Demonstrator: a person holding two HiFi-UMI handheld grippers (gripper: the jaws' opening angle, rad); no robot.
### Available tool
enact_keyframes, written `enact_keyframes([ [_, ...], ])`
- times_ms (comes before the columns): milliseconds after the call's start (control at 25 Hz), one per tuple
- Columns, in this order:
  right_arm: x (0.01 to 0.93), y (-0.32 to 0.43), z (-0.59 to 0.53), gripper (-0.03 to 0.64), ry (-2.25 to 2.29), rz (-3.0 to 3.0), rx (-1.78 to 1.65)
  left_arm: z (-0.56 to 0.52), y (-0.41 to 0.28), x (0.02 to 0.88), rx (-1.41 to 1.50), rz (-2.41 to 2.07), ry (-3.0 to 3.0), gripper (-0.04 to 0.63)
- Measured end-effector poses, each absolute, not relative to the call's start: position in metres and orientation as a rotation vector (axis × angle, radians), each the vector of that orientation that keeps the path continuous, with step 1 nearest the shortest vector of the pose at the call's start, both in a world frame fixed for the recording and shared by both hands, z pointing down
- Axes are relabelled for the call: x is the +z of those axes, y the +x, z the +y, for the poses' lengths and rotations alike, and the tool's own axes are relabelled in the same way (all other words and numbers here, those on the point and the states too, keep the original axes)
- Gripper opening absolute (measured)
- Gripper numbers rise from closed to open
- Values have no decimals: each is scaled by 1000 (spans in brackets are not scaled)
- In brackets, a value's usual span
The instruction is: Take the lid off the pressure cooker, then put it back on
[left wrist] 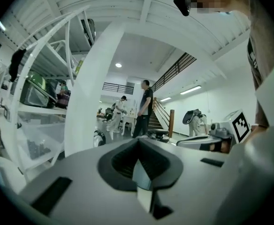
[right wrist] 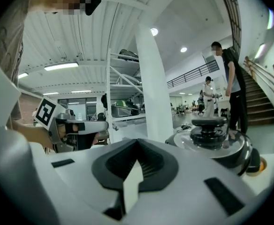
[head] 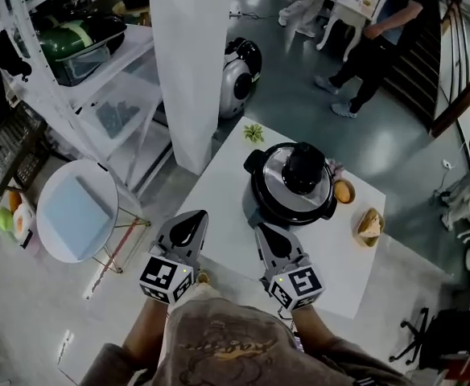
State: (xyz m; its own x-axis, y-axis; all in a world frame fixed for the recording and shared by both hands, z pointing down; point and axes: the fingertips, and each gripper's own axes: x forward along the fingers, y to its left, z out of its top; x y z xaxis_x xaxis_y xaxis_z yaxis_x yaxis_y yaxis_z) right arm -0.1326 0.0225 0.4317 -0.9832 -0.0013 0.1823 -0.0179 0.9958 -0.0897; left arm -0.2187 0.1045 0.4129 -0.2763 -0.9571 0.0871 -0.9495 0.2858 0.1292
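Observation:
The pressure cooker [head: 291,190] stands on the white table [head: 219,207], its steel lid on and topped by a black knob [head: 303,167]. My left gripper [head: 198,215] is shut and empty, over the table's near left part, short of the cooker. Beside it, my right gripper [head: 261,230] is also shut and empty, just in front of the cooker's near side. In the right gripper view the cooker [right wrist: 231,156] and its knob [right wrist: 211,125] sit ahead to the right of the shut jaws, with the left gripper [right wrist: 76,125] to the left.
An orange fruit [head: 344,191] and a bread-like item [head: 369,225] lie right of the cooker, and a small green plant [head: 253,133] sits at the table's far corner. A white pillar [head: 191,63], a metal shelf rack [head: 82,63] and a round side table [head: 78,209] stand to the left. People [head: 380,39] stand beyond.

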Motion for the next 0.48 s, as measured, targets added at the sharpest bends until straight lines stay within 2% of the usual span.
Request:
enact_keyframes([
  [480, 420, -112, -37, -3, 511, -2924, 145, 15, -218, 397, -53, -2046, 2214, 2],
])
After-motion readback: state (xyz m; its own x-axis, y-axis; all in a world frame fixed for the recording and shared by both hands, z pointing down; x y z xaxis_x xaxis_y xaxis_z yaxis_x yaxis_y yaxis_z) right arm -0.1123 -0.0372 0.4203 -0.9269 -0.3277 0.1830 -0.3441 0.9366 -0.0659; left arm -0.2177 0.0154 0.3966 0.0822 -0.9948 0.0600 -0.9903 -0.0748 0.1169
